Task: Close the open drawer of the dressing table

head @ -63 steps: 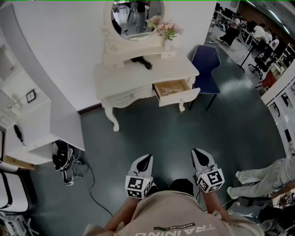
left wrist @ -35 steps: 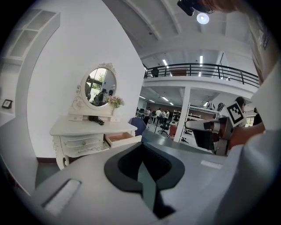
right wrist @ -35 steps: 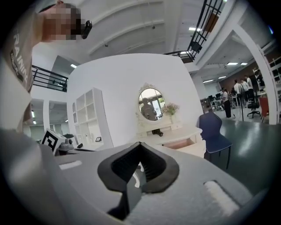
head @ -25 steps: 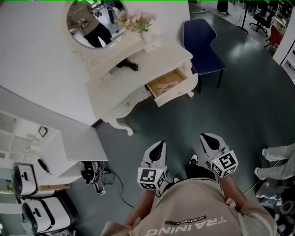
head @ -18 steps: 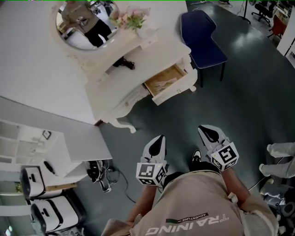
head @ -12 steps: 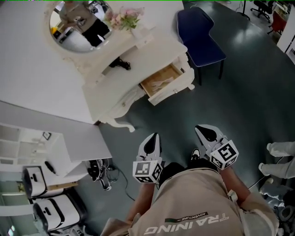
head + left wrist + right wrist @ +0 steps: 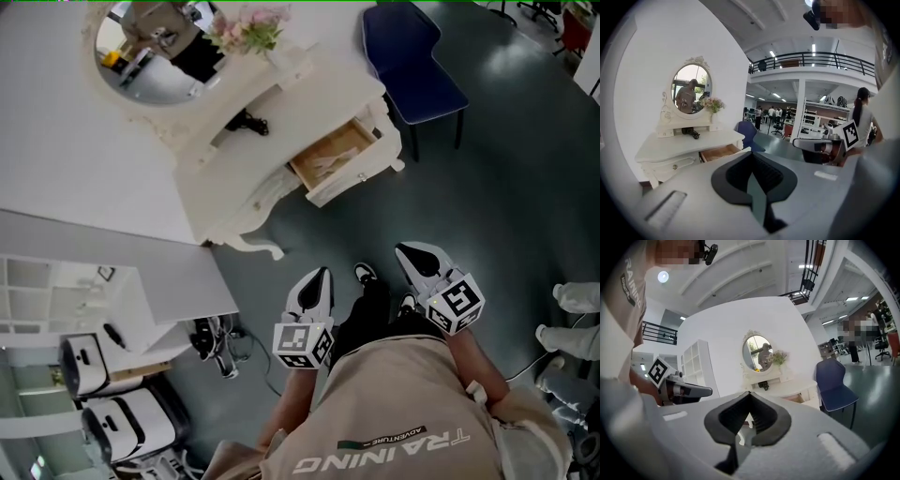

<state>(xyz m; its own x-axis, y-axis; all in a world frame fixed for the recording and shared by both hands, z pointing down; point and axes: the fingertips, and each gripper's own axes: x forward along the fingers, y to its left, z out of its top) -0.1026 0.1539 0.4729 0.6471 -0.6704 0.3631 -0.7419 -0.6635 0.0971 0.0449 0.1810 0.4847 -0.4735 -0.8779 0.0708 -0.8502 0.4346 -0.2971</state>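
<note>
Head view: bench (image 7: pixel 302 106), dressing type, painted white, with scrolled curved legs and an oval mirror (image 7: pixel 155 47) in a carved frame, stood against a white wall. The drawer (image 7: pixel 330 156), at the right-hand end of the bench front, was pulled out, showing a pale bare-wood interior behind a white front panel. On the bench top lay a small black object (image 7: pixel 246 120) of unclear kind, and pink flowers (image 7: pixel 246 28) stood beside the mirror. A blue moulded chair (image 7: pixel 410 58) on thin dark legs stood just beside the drawer end. Dark glossy floor lay between the person and the bench. A tangle of cables (image 7: pixel 217 342) lay near a white shelf unit (image 7: pixel 66 281). The left hand-held gripper (image 7: pixel 317 281) and right hand-held gripper (image 7: pixel 412 255), grey shells with black ribbed pads, were well apart from the drawer. Each had its jaws together at the tips and held nothing.
</note>
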